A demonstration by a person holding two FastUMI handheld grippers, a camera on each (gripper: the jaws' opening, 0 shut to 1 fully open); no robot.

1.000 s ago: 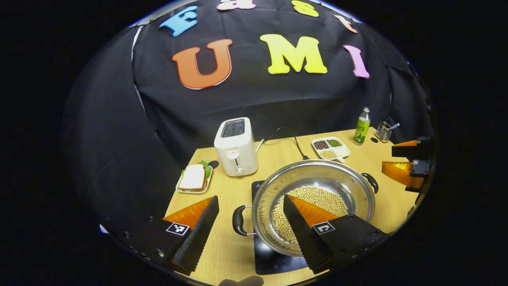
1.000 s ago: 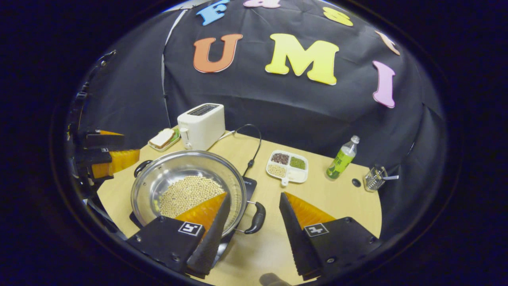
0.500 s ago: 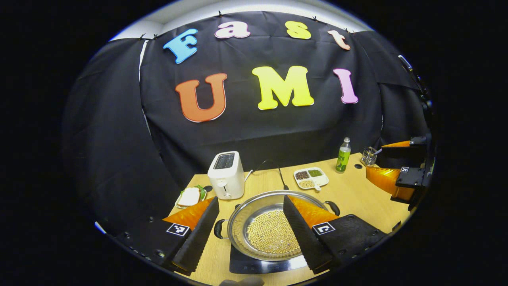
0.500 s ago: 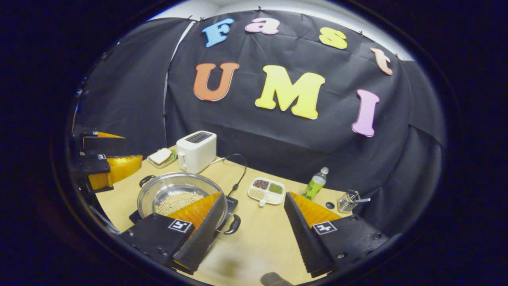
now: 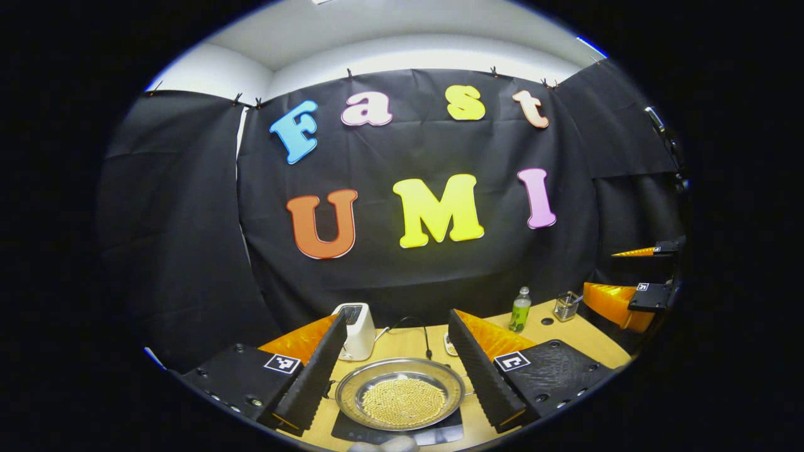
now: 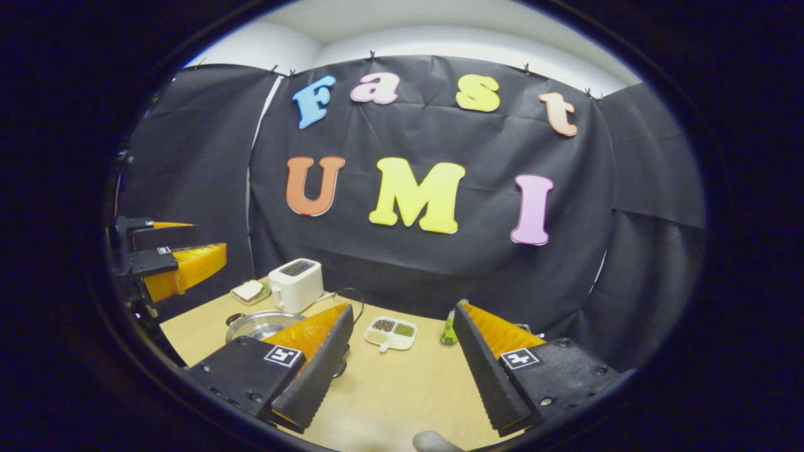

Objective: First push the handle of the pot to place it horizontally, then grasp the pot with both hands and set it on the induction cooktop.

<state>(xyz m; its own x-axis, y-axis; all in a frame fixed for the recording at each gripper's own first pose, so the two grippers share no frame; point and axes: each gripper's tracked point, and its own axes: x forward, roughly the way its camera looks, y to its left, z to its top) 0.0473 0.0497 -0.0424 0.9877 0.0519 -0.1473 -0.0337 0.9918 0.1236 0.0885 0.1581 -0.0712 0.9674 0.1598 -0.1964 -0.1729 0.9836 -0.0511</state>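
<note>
The pot (image 5: 399, 399) sits on the induction cooktop (image 5: 352, 433) at the near middle of the bench (image 5: 408, 345), a layer of pale beans across its bottom; by that placement the task looks finished, and I judge this a retreat pose rather than a working one; the pot's handles are hard to make out here, so whether they lie level I cannot say.

The left gripper (image 5: 397, 342) hangs above and short of the pot with its jaws wide and nothing between them, the pot showing in the gap at 6 o'clock; the right gripper (image 6: 402, 339) is likewise spread wide and empty, with the pot (image 6: 260, 324) off at about 8 o'clock in its view, well apart from its fingers; each gripper appears at the far edge of the other's view, at 3 and at 9 o'clock.

The toaster (image 5: 357, 323) and bottle (image 5: 519, 311) stand at the back of the bench near the wall, clear of the cooktop, as does the divided dish (image 6: 391, 332); likely kept there so the pot's route stays free.
</note>
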